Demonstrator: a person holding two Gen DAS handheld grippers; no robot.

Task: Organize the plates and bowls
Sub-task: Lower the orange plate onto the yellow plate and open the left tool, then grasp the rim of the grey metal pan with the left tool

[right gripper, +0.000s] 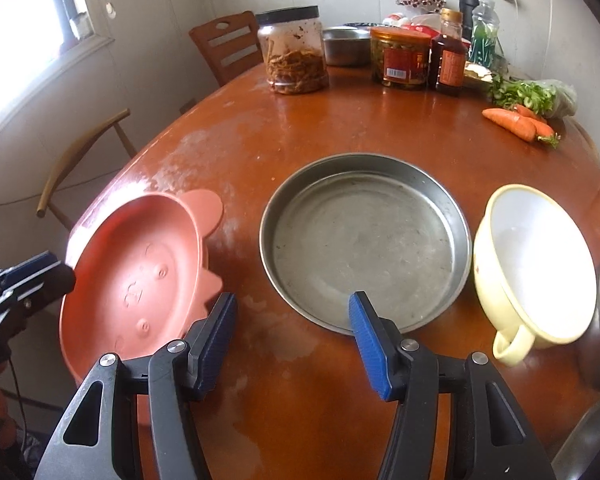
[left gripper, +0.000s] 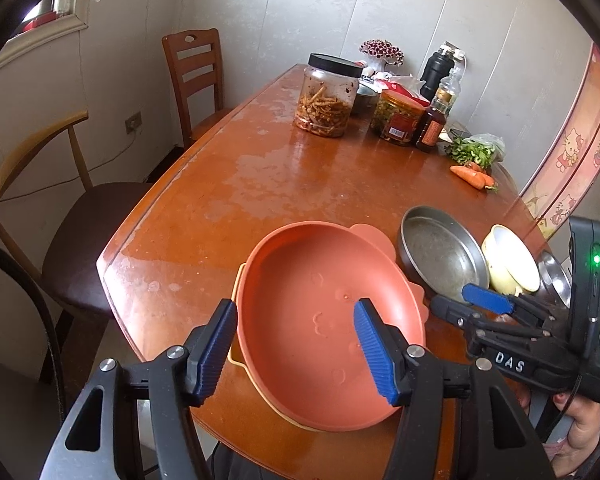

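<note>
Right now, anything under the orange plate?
Yes: a yellow edge pokes out beneath the orange plate's left rim, so something yellow lies under it. The plate covers the rest, so what it is cannot be seen.

Glossy wooden table (right gripper: 340, 128), orange plate (right gripper: 140, 276), steel pan (right gripper: 364, 240), cream bowl (right gripper: 536, 264), jars (right gripper: 296, 52), carrots (right gripper: 516, 124)

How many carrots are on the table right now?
2 visible. Both carrots lie side by side near the table's far right edge, just in front of the bagged greens. More could be hidden under the greens.
</note>
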